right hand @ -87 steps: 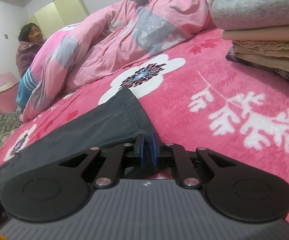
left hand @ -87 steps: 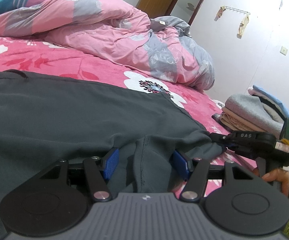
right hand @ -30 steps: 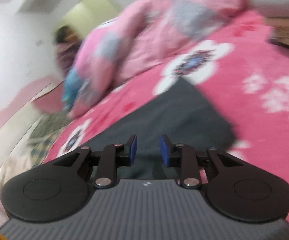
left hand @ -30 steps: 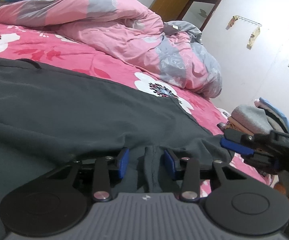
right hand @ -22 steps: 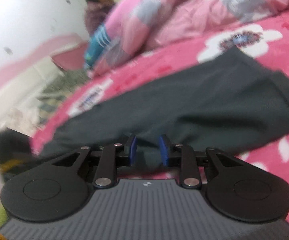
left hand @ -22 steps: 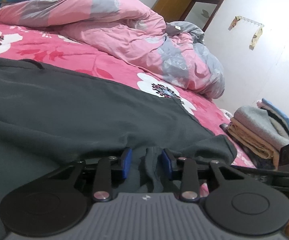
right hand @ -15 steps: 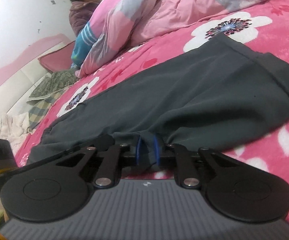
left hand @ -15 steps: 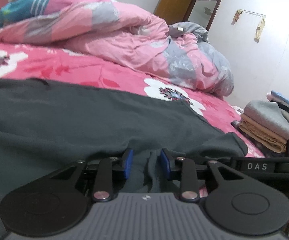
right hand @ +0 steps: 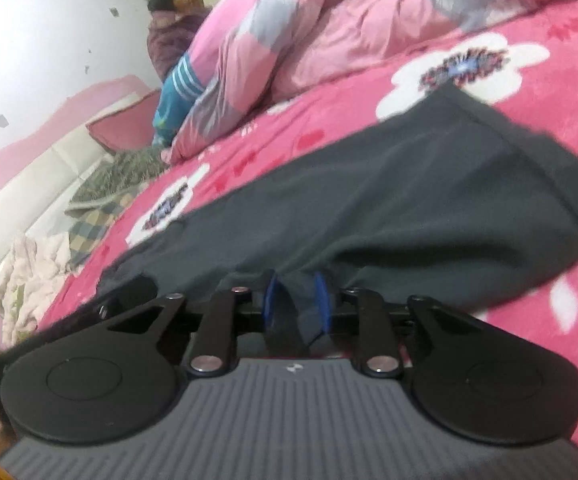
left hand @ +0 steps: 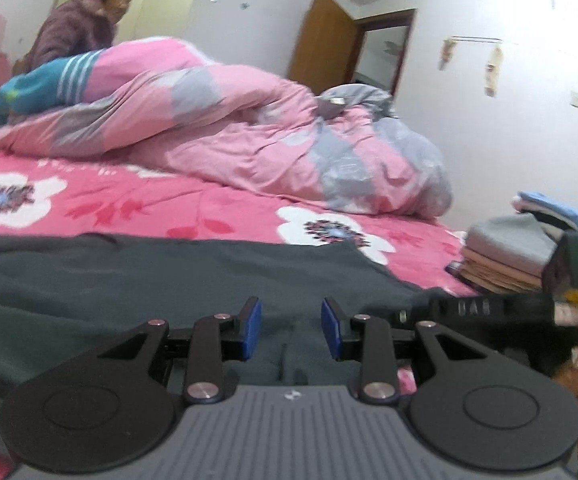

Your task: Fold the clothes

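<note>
Dark grey trousers point(left hand: 161, 280) lie spread across the pink flowered bedspread point(left hand: 137, 208), with one cuffed leg end point(right hand: 549, 184) at the right. My left gripper point(left hand: 291, 328) sits at the near edge. Its blue pads point(left hand: 251, 328) are partly closed, with grey cloth filling the gap between them. My right gripper point(right hand: 297, 300) holds a fold of the same near edge. That fold is pinched between its pads and hangs below them. In the left wrist view, the right gripper's black body shows just to the right, close beside the left gripper.
A crumpled pink and grey quilt point(left hand: 249, 132) lies along the far side of the bed. A stack of folded clothes point(left hand: 505, 256) stands at the right end. A person point(left hand: 81, 20) sits beyond the quilt. Checked and pale cloths point(right hand: 97, 208) lie at the headboard end.
My right gripper let go of the cuff, swung left to the trousers' near edge beside the left gripper and closed on a fold. The left gripper's fingers narrowed onto the cloth and tilted upward.
</note>
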Tool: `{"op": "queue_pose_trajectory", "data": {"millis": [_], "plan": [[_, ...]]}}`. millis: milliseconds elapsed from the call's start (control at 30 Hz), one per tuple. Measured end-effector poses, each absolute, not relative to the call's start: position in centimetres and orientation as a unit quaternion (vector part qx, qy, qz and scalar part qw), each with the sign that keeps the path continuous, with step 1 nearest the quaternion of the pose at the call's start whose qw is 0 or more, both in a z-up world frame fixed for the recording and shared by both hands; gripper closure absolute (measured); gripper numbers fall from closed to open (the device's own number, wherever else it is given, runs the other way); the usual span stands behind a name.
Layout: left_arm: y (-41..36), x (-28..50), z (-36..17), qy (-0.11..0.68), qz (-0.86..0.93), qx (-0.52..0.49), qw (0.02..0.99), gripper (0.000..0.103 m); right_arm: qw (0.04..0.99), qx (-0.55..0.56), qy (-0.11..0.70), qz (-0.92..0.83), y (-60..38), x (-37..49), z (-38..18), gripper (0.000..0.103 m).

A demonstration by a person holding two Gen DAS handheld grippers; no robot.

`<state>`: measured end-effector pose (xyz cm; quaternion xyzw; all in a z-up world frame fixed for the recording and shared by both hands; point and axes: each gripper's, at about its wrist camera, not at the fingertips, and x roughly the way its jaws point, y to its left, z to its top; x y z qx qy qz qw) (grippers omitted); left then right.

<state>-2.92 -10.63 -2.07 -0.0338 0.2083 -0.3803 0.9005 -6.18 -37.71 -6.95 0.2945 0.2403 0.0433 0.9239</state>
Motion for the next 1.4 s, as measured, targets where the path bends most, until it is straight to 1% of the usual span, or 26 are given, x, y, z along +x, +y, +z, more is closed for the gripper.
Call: {"op": "queue_pose_trajectory", "data": {"millis": [133,267,333,467,567,667,967,1133,1200,1267,1400], "plan": [[-12.3,-4.2,-1.9,0.198,-0.421,-0.011,0.885,0.07,0.927,0.317,0.201,0.026,-39.7,-8.5,-5.4,0.078],[-15.0,-3.8,-2.9,0.219,-0.44,0.013,0.871,0.07,0.92,0.354,0.166,-0.013,-42.7,-12.3,-4.6,0.074],[-16.1,-3.1,-3.7,0.232,-0.436,0.02,0.869,0.07,0.911,0.376,0.167,-0.039,-44.0,-13.9,-4.8,0.074],[-16.9,-1.4,-5.2,0.265,-0.413,0.018,0.871,0.07,0.886,0.412,0.196,-0.087,-46.0,-16.0,-5.8,0.073],[-16.7,-0.5,-6.3,0.291,-0.404,0.009,0.867,0.07,0.87,0.425,0.225,-0.11,-46.5,-15.5,-7.0,0.07],[-16.2,0.0,-6.6,0.298,-0.404,-0.006,0.865,0.07,0.858,0.435,0.242,-0.125,-46.6,-14.0,-8.1,0.07],[-15.8,0.6,-7.1,0.304,-0.409,-0.029,0.86,0.07,0.849,0.47,0.202,-0.133,-47.9,-10.2,-9.6,0.071],[-15.7,0.6,-7.2,0.304,-0.411,-0.034,0.859,0.07,0.851,0.477,0.176,-0.129,-48.1,-9.2,-9.8,0.074],[-15.6,0.6,-7.2,0.304,-0.412,-0.036,0.858,0.07,0.852,0.479,0.171,-0.122,-48.2,-8.8,-9.8,0.085],[-15.6,0.7,-7.2,0.305,-0.413,-0.039,0.857,0.07,0.852,0.481,0.169,-0.116,-48.3,-8.4,-9.6,0.091],[-15.4,0.7,-7.3,0.305,-0.414,-0.044,0.857,0.071,0.871,0.455,0.155,-0.096,-47.5,-7.8,-7.1,0.094]]}}
